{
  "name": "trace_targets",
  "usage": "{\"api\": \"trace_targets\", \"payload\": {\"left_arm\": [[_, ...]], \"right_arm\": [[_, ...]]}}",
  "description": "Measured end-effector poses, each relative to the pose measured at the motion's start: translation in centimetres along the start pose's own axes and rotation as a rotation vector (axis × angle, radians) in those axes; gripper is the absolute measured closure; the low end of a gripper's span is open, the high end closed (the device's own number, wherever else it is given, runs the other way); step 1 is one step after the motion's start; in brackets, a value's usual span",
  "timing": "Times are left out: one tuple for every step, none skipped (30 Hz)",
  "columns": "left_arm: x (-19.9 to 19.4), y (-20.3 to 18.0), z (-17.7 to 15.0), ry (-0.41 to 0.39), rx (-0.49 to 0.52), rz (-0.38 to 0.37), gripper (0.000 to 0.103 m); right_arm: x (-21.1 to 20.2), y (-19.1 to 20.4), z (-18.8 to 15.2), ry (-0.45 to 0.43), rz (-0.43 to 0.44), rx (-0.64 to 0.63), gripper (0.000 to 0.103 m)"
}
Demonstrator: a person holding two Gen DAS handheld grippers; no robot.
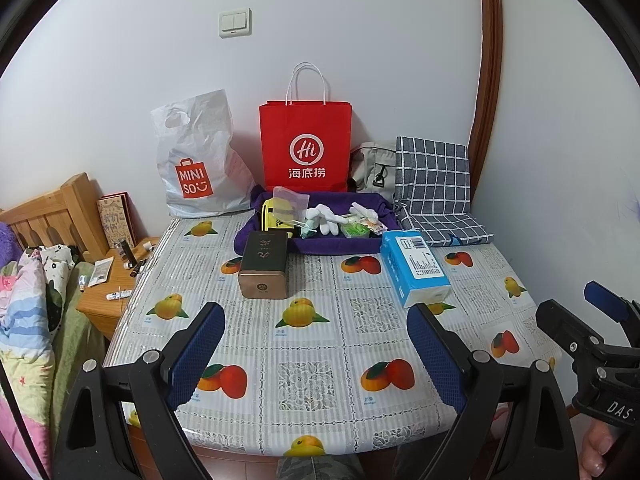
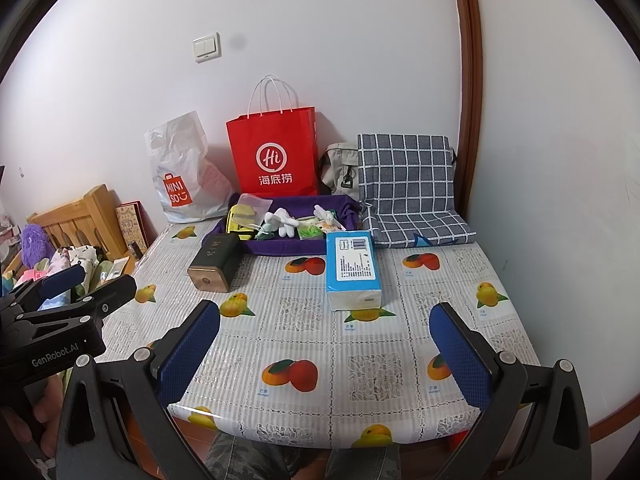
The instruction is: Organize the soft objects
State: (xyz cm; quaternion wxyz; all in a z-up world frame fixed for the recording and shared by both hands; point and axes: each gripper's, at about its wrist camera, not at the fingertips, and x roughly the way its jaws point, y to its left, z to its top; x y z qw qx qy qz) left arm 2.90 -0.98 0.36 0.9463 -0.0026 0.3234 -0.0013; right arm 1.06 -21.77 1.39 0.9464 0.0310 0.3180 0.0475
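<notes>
Two wrist views side by side at the table's (image 1: 320,332) near edge, facing the wall, sharing the tabletop

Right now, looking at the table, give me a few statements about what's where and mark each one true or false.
1. The red paper bag stands upright against the wall. True.
2. The blue tissue pack lies inside the purple tray. False: it lies on the tablecloth in front of the tray's right end.
3. The left gripper is closed on the dark box. False: its jaws are wide open with nothing between them, and the box sits further back.
4. The white gloves lie inside the purple tray. True.
5. The checked cloth is at the table's back right corner. True.
6. The right gripper holds the tissue pack. False: it is open and empty.
</notes>
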Motion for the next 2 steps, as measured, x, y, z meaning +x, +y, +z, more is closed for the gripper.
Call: {"api": "trace_targets", "payload": {"left_arm": [[-0.01, -0.12, -0.13, 0.002, 0.003, 0.000, 0.011], [0.11, -0.18, -0.27, 0.004, 0.008, -0.002, 0.011]], "right_arm": [[0.04, 0.00, -0.05, 0.001, 0.003, -0.001, 0.000], [0.15, -0.01, -0.13, 0.002, 0.007, -0.001, 0.000]]}}
